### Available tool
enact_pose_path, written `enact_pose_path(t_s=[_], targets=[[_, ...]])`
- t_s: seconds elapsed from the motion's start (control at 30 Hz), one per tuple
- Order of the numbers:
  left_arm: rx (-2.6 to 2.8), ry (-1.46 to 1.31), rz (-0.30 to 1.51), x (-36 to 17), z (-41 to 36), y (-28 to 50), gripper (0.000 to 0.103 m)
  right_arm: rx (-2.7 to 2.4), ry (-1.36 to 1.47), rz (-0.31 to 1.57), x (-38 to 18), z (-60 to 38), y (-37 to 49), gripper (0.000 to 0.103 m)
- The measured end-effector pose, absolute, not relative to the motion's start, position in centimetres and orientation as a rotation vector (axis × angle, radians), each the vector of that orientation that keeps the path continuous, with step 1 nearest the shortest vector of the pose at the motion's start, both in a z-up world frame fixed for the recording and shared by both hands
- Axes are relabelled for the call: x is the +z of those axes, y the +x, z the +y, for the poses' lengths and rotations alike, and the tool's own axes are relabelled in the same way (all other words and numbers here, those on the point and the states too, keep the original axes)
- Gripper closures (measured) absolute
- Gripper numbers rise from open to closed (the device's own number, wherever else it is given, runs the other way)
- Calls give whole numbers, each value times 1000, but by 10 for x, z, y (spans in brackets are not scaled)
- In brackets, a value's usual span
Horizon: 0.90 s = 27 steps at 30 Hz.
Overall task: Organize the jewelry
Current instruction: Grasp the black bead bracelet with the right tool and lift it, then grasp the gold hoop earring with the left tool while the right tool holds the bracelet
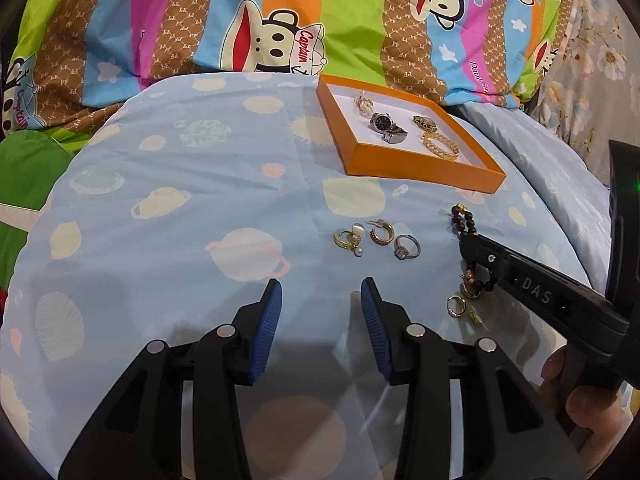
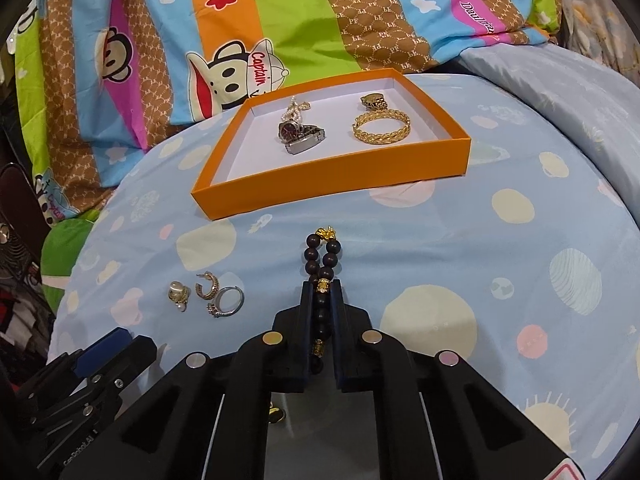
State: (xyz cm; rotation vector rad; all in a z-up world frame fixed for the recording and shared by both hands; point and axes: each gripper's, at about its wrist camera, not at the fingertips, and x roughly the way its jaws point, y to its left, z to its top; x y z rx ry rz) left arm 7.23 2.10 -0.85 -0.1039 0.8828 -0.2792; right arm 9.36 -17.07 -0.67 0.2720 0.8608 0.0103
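On blue bedsheet (image 2: 440,240), right gripper (image 2: 323,292) clamped on bead bracelet (image 2: 322,258), left gripper (image 1: 321,296) apart, empty.

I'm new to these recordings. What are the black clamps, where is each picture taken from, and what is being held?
Each clamp is a handheld two-finger gripper with a camera looking along its fingers; a person holds one in each hand. One picture comes from the left gripper, open and empty. The other comes from the right gripper, shut on a dark bead bracelet. On the blue bedsheet lie two earrings, a silver ring, and an orange box holding watches and a gold bracelet.
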Motion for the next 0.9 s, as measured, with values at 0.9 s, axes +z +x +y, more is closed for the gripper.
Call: enact_pose_path(t_s=[0.9], targets=[[-438, -94, 936, -4, -37, 47, 63, -49, 352, 778, 0, -231, 13, 95]])
